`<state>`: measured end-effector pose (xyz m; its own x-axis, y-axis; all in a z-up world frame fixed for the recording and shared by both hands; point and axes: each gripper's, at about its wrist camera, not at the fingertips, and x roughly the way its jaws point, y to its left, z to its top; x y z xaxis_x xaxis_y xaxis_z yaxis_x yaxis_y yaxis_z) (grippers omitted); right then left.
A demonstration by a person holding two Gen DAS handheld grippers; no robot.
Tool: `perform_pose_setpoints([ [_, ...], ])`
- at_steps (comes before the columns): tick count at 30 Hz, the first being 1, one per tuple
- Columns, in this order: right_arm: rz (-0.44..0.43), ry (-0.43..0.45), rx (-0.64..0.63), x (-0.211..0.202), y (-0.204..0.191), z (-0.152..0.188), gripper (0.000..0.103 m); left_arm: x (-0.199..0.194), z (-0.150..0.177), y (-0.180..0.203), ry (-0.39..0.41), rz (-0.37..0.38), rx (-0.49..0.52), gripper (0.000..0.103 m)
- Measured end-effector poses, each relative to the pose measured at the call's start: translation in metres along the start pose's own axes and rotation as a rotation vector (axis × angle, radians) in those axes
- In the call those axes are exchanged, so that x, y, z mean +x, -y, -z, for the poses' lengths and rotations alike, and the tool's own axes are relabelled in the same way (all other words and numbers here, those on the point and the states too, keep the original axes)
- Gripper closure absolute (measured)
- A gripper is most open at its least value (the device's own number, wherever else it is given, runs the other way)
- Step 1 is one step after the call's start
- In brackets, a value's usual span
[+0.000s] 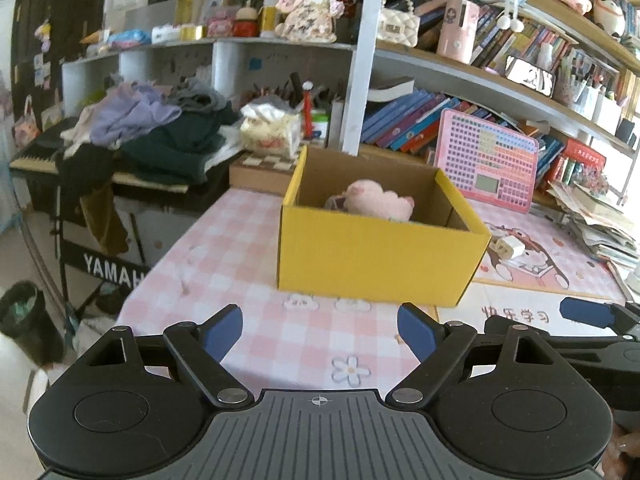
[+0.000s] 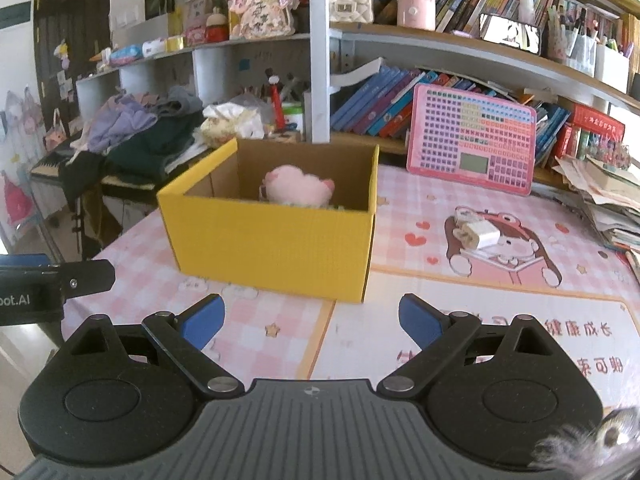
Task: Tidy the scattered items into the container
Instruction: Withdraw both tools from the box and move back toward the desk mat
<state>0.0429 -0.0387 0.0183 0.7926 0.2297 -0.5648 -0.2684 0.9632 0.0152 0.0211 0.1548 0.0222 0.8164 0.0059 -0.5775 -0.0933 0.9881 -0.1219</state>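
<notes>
Holding both jaws spread and empty, my left gripper [image 1: 320, 330] and right gripper [image 2: 312, 320] hover before the yellow box [image 2: 272, 236] on the counter [image 2: 280, 332]. A pink plush [image 2: 298, 188] lies inside; a white charger [image 2: 478, 234] sits right of the box. I judge that's next: right gripper, pinch its flat sides squarely.

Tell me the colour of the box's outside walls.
Bright yellow outside, plain brown cardboard inside. The box shows best in the right wrist view.
</notes>
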Motion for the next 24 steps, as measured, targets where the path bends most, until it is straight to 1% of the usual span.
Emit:
perform_pose_setpoints([
  [4,-0.003,-0.012,-0.015,-0.002,-0.002,0.008,0.008,0.002,0.007,0.001,-0.032,-0.007,-0.006,0.016],
  [13,-0.009,-0.039,-0.022,-0.004,0.003,0.02,0.008,0.003,0.014,0.015,-0.055,0.011,0.018,0.016],
  [20,0.023,-0.054,0.005,-0.007,0.023,0.023,0.008,0.012,0.013,0.035,-0.073,0.045,0.037,0.016],
  [24,0.051,-0.066,0.027,-0.008,0.039,0.024,0.008,0.018,0.014,0.052,-0.09,0.072,0.065,0.016],
])
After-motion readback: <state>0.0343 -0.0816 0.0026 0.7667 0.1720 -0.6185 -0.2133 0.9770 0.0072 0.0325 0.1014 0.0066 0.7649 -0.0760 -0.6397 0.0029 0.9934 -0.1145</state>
